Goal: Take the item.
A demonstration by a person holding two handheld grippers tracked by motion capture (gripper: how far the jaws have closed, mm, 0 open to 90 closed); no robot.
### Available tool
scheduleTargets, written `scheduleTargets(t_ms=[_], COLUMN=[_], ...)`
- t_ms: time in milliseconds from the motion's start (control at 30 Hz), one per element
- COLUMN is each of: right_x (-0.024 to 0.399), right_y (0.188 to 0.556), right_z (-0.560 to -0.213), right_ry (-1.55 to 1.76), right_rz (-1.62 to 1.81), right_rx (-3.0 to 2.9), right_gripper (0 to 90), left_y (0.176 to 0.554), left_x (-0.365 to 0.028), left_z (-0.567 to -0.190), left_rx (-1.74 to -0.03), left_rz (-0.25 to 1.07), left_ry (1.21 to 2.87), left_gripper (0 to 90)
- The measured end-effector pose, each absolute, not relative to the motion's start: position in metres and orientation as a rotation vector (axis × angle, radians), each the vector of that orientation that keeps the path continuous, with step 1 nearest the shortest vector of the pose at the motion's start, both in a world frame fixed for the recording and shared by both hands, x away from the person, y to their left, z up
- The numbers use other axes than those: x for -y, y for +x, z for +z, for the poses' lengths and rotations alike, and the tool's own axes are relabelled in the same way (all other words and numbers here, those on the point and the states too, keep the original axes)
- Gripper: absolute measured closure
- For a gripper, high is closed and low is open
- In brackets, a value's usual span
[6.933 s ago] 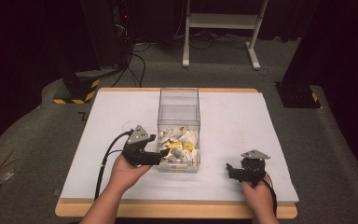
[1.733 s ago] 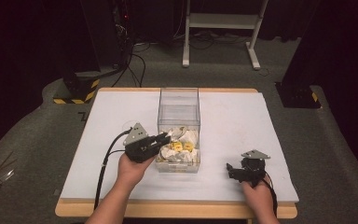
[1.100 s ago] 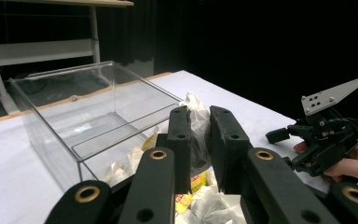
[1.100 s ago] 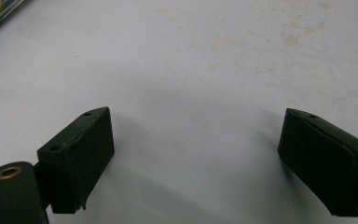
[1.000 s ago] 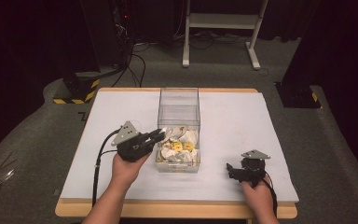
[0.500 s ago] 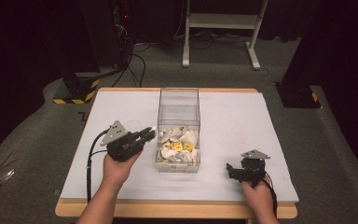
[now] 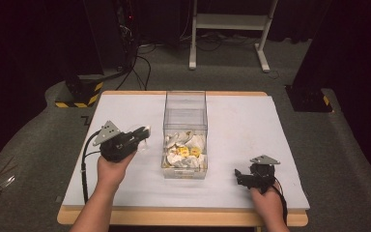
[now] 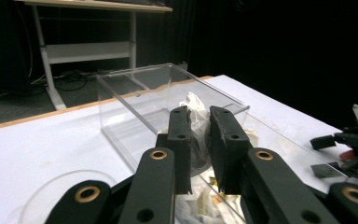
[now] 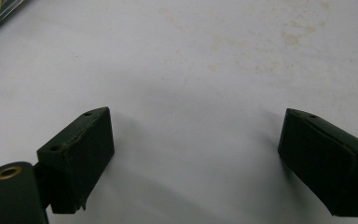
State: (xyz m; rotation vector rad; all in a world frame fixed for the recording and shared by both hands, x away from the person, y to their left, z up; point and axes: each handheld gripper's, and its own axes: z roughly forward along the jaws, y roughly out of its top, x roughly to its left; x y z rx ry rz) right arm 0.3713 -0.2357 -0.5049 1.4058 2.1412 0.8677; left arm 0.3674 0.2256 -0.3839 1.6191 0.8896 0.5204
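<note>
step: left tool point(image 7: 142, 134) clamps a clear lid point(image 7: 136, 137), at 9 o'clock of clear box point(image 7: 185, 126) | right tool point(image 7: 240, 177) gapes empty on tabletop point(image 7: 251, 125) | next: lay lid flat, release.

Desk point(image 7: 251, 140): white top, faintly yellow-stained in the right gripper view, pale wood edge showing along the near and far sides. Box point(image 7: 185, 116): clear, colourless walls. Contents point(image 7: 183, 152): crumpled white wrappers, with yellow patches among them. Left hand-held gripper point(image 7: 142, 137): black body and jaws, brass-coloured rivets in the left gripper view, grey three-cornered plate, black cable; a small clear, whitish piece point(image 7: 143, 133) shows at its tip. Right hand-held gripper point(image 7: 237, 175): black, grey plate, matt black pads. Floor point(image 7: 357, 159): grey carpet. Floor block point(image 7: 79, 92): black with yellow-and-black hazard stripes. Frame point(image 7: 229, 21) behind: white. Backdrop: black.
</note>
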Motion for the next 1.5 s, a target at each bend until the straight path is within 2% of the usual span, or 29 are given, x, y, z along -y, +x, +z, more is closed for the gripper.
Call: scheduleTargets(t_ms=[467, 700, 1367, 1500], right_x=[0.236, 0.236, 0.236, 0.236], right_y=[0.371, 0.371, 0.371, 0.371], right_z=[-0.505, -0.505, -0.505, -0.505], right_ry=[1.406, 1.409, 1.406, 1.406], right_rz=[0.868, 0.868, 0.867, 0.867], right_rx=[-2.141, -2.141, -2.141, -2.141], right_gripper=[10.0, 10.0, 10.0, 10.0], left_y=[0.389, 0.401, 0.415, 0.416], left_x=[-0.254, -0.258, -0.256, -0.255], left_z=[-0.392, -0.403, -0.423, -0.424], left_rx=[-0.955, -1.001, -1.085, -1.089], left_rz=[0.551, 0.526, 0.537, 0.542], left_ry=[1.598, 1.593, 1.661, 1.681], left_gripper=[79.0, 79.0, 78.7, 74.5])
